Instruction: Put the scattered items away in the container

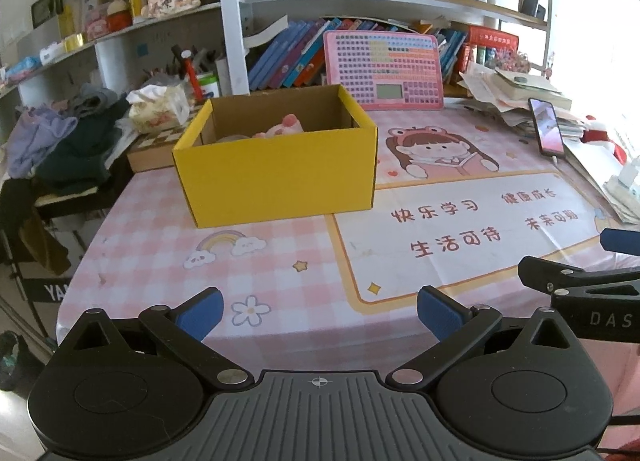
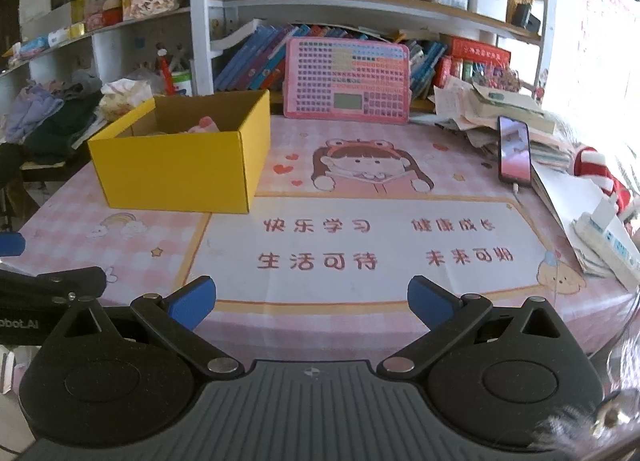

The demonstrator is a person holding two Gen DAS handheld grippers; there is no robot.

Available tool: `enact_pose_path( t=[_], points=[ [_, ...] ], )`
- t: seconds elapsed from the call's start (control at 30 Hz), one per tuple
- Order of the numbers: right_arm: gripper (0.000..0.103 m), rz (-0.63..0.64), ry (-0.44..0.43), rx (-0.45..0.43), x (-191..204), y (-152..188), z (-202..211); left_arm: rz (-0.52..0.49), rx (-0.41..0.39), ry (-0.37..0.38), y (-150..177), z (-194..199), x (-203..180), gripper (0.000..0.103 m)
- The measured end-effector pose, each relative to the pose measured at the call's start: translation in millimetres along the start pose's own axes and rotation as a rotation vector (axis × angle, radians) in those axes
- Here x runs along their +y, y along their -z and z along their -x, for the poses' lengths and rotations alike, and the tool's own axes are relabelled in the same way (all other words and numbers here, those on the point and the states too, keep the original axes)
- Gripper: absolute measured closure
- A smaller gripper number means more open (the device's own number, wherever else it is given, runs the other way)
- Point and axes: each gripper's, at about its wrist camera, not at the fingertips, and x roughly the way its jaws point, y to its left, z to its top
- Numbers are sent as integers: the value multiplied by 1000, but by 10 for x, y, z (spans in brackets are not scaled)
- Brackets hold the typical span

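Box (image 1: 276, 173), yellow cardboard, open-topped, sits just left of centre in the left wrist view and at middle left in the right wrist view (image 2: 176, 173), resting on the pink checked mat (image 1: 280, 273). Holds a pink toy (image 1: 286, 125) inside, only its top peeking above the front wall; something pale beside it, too hidden to name. Left gripper (image 1: 320, 315) low in the bottom of its frame, blue pads (image 1: 200, 315) spread wide, nothing between them, only mat showing in the gap. Right gripper (image 2: 312, 303) likewise at the bottom of its own view, jaws wide apart and empty, hovering over the white panel of red lettering (image 2: 360, 245). Shows up again at the right edge of the left view (image 1: 600, 285), just beside the left one. Behind the box, upper centre, a pink keypad board (image 1: 384, 69) leaning against a row of books. Phone (image 1: 546, 127) propped at the right against a paper stack (image 1: 520, 93), screen lit. Tissue pack (image 1: 160, 107) and heaped clothes (image 1: 60, 141) at the left edge, off the mat.
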Motion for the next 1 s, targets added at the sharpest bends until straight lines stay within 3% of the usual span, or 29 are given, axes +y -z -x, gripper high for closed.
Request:
enact_pose_path(
  t=[1.0],
  points=[
    [0,13,-18,-15,30,-30,25,13,-11,2,-1,31,15,0]
  ],
)
